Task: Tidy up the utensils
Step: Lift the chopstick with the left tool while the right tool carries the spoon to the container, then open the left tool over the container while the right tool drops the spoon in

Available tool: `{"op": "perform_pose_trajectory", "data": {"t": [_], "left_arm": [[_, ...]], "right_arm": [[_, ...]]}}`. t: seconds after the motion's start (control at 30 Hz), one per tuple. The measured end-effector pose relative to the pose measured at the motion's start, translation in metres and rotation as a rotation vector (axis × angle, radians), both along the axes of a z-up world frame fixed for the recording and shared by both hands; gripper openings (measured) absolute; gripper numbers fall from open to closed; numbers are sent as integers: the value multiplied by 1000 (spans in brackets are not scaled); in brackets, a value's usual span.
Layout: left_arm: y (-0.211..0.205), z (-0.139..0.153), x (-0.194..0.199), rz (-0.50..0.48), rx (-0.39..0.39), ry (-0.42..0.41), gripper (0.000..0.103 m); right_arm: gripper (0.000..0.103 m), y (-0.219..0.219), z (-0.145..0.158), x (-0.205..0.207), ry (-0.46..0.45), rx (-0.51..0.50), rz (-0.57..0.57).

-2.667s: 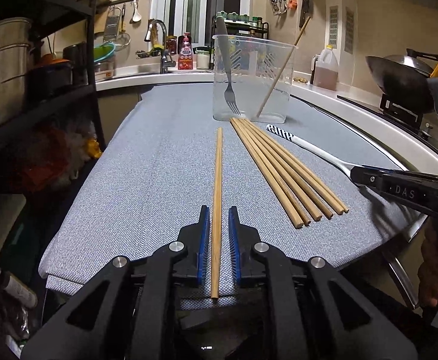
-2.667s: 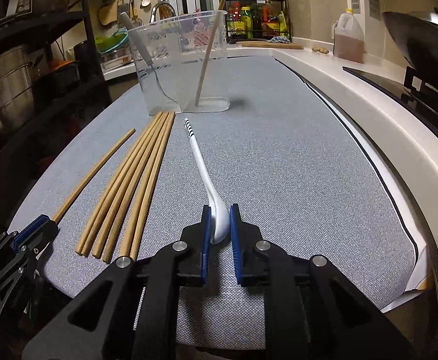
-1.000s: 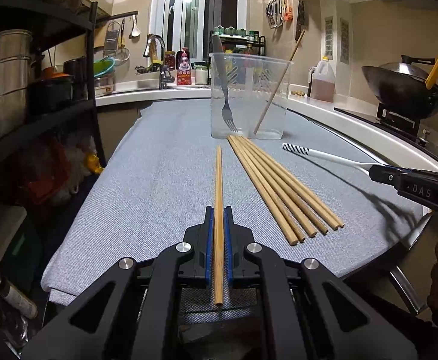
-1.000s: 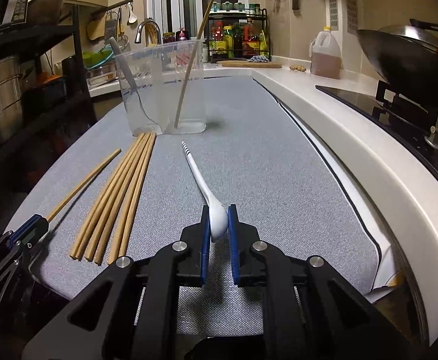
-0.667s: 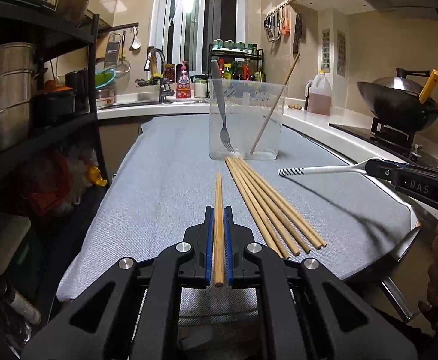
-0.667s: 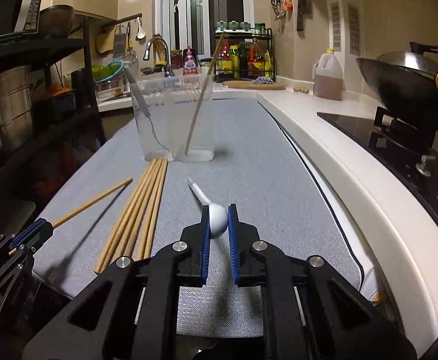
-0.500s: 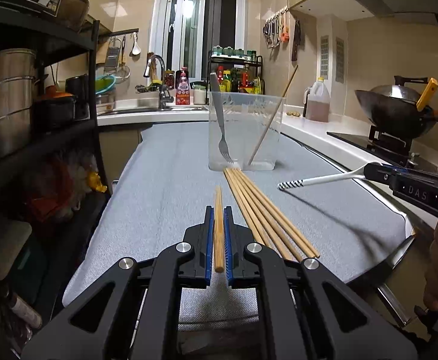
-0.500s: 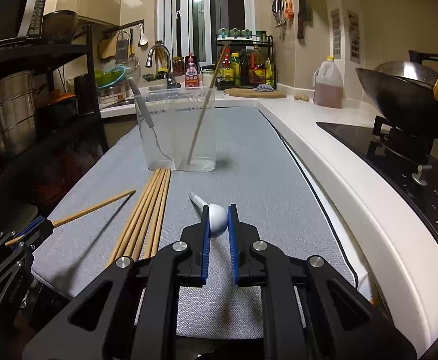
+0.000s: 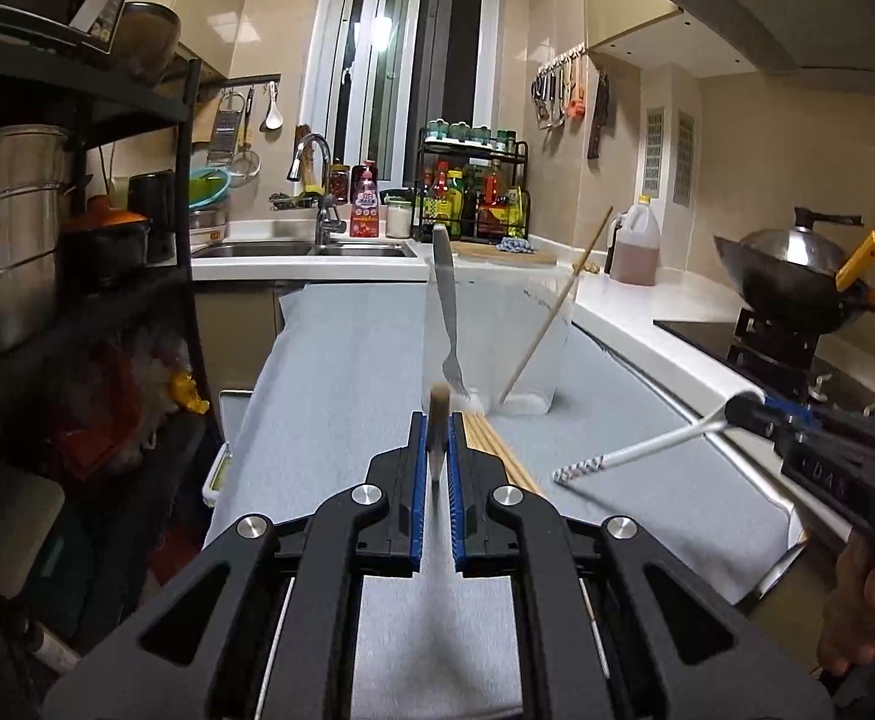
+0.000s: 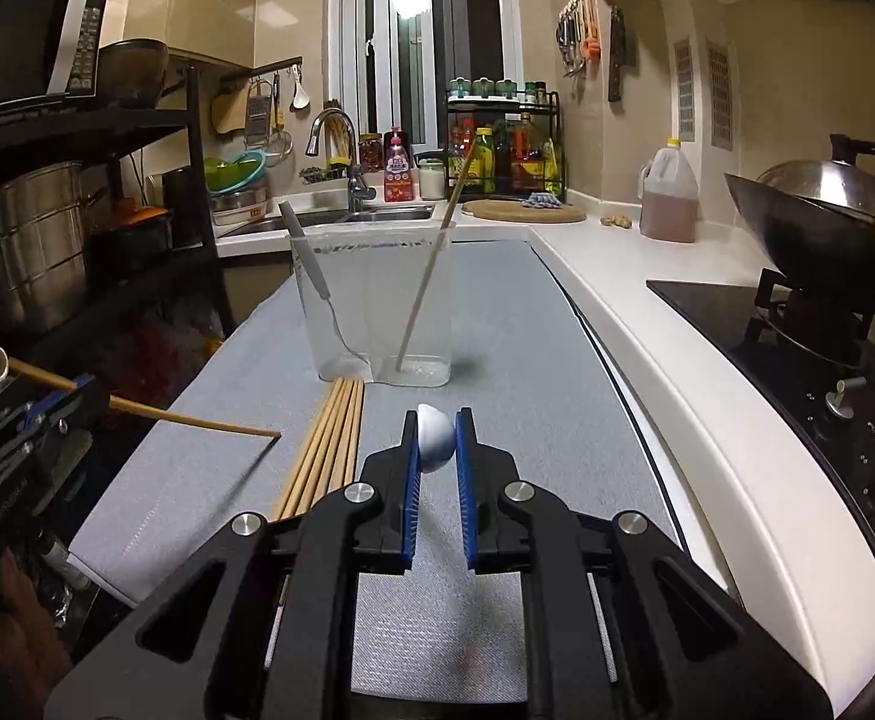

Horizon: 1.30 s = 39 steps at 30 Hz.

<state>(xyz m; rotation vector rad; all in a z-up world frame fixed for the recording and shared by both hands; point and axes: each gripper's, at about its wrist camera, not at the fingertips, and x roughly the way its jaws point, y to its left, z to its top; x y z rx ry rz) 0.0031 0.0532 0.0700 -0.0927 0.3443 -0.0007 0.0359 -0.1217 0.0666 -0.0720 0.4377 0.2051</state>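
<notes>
My left gripper (image 9: 436, 438) is shut on a wooden chopstick (image 9: 438, 414) and holds it above the grey mat, seen end-on; from the right wrist view the chopstick (image 10: 191, 418) slopes down to the right. My right gripper (image 10: 436, 441) is shut on the bowl of a white spoon (image 10: 435, 439); its striped handle (image 9: 635, 455) points down-left in the air. A clear plastic container (image 10: 377, 306) stands ahead on the mat with a fork (image 10: 317, 288) and one chopstick (image 10: 428, 276) in it. Several chopsticks (image 10: 326, 450) lie in a row before it.
A grey mat (image 10: 515, 324) covers the counter. A black shelf rack with steel pots (image 9: 11, 228) stands at the left. A stove with a wok (image 10: 821, 240) is at the right. A sink and bottles (image 9: 365, 222) are at the back.
Both grippers have risen from the mat, carrying the chopstick and the spoon. The utensils now hang in the air, tips angled down towards the mat.
</notes>
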Motion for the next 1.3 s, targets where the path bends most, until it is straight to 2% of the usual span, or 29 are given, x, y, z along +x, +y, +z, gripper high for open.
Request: {"op": "perform_pose_trajectory", "data": {"t": [0.23,0.43,0.6,0.73,0.93,1.1,1.2,1.3], "left_arm": [[24,36,35,-43,-72,26,7],[34,50,61,-60,-102,67,7],[37,65,73,-66,-104,90,7],[40,89,82,-86,-102,100,7],[35,140,97,-141,-104,74,7],[24,189,118,-170,-102,-1,6],[17,204,137,-169,-91,-26,7],[12,200,164,-160,-80,-1,7]], "right_arm": [[12,11,24,18,14,-8,36],[12,23,41,37,34,-20,64],[12,30,51,49,27,-38,63],[11,30,72,60,17,-29,69],[11,26,126,76,-47,16,79],[11,28,174,91,-154,41,78],[11,32,189,108,-201,44,65],[11,37,188,133,-207,29,51]]}}
